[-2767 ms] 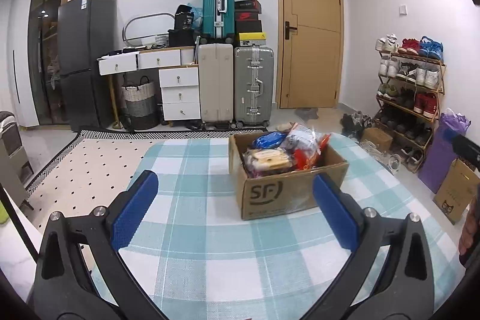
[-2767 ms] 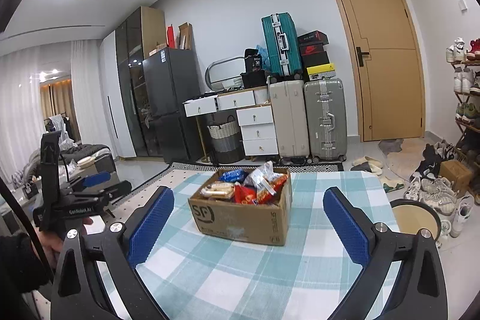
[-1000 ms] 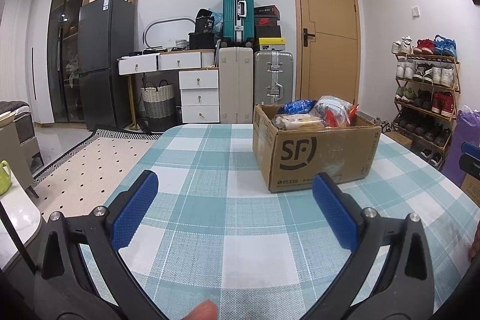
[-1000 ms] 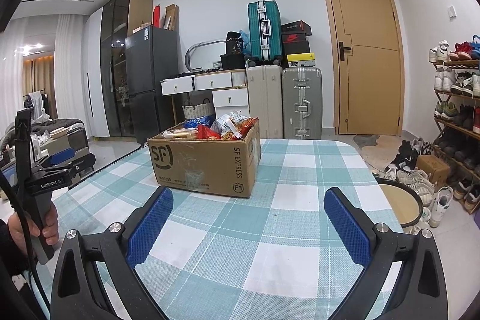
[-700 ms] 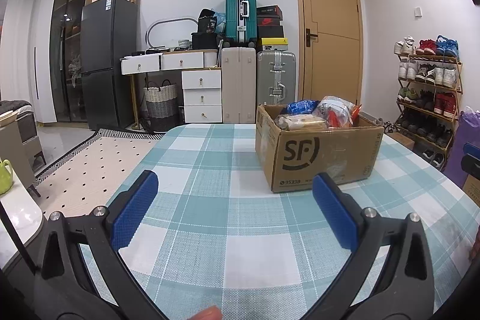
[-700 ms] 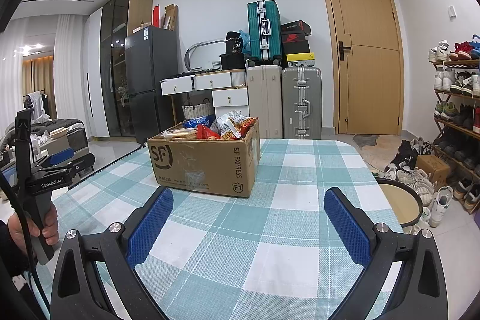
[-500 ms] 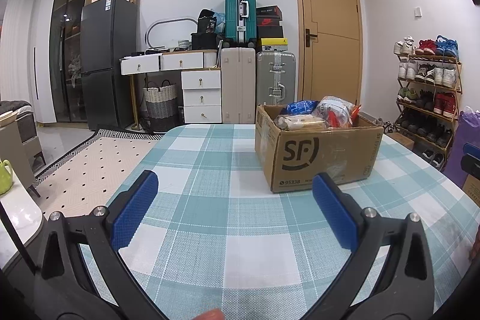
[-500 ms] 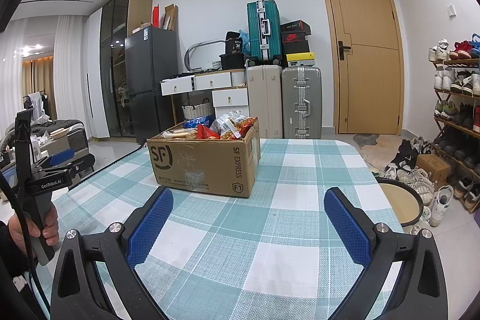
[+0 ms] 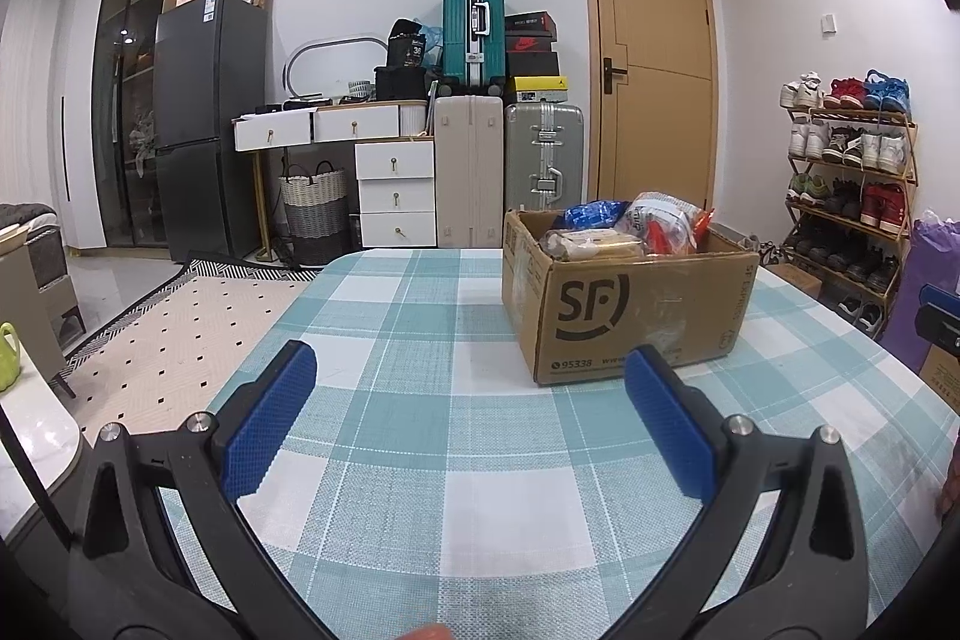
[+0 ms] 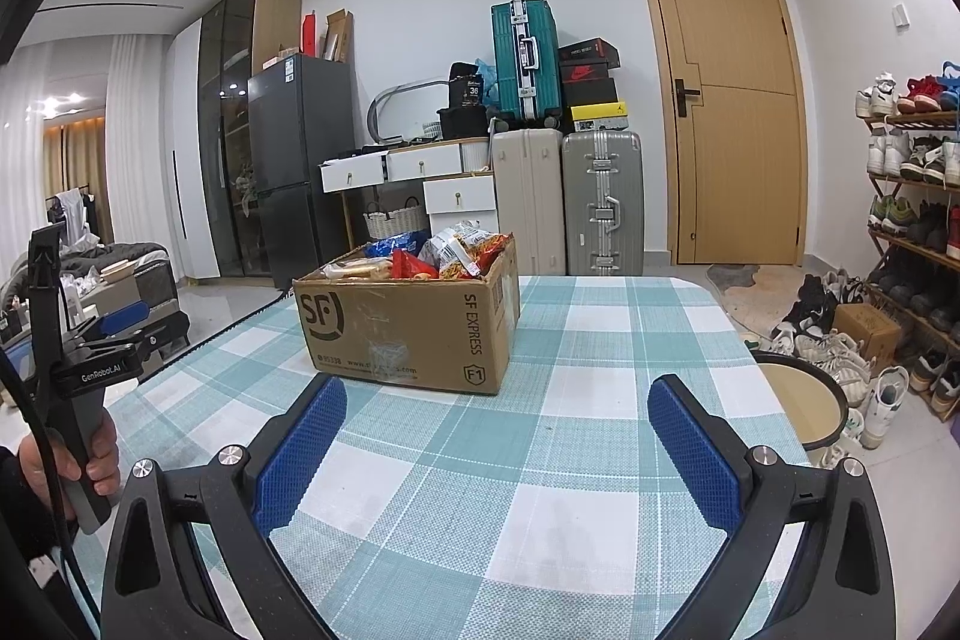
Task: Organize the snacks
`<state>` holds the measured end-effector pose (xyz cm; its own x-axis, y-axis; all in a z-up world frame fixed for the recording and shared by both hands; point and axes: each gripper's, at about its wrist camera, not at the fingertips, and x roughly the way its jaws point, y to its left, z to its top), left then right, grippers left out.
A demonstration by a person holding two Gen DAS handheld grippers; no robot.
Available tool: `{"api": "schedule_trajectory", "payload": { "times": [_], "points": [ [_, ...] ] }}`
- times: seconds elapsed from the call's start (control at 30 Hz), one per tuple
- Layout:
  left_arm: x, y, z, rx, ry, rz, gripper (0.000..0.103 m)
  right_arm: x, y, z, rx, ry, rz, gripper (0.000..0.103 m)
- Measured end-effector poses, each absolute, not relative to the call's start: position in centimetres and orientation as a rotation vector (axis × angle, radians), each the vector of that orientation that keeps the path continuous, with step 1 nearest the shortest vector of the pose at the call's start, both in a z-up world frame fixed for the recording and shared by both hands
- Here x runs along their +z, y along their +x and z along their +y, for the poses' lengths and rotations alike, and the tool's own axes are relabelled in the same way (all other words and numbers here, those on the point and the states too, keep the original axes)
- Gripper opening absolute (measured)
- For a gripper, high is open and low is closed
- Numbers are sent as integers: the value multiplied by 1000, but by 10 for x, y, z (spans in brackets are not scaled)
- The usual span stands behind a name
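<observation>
A brown cardboard box [image 9: 630,310] [image 10: 408,325] marked SF stands on the teal checked tablecloth [image 9: 432,472] [image 10: 540,460]. Several snack packets [image 9: 630,229] [image 10: 438,256] stick out of its open top: blue, red, clear and beige ones. My left gripper [image 9: 468,376] hovers low over the cloth, open and empty, with the box ahead and to the right. My right gripper [image 10: 498,412] is also open and empty, the box ahead and slightly left. In the right wrist view a hand [image 10: 90,454] holds the left gripper's handle at the far left.
Behind the table stand suitcases [image 9: 510,184], a white drawer desk [image 9: 360,172], a dark fridge [image 9: 204,124] and a wooden door [image 9: 654,70]. A shoe rack [image 9: 852,184] lines the right wall. A round stool [image 10: 798,400] sits by the table's right edge.
Since 2.8 s ago both grippers have dropped lower toward the table, so the box is seen more from the side. Over the last second nothing has visibly moved.
</observation>
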<state>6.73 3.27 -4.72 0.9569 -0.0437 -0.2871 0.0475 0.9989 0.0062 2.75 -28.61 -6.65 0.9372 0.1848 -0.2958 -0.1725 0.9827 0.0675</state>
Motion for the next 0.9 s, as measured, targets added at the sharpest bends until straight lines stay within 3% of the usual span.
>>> {"api": "schedule_trajectory", "payload": {
  "times": [0.9],
  "points": [
    [-48,67,31,-46,12,291,103,-67,26,-286,182,48,307,102]
  ]
}}
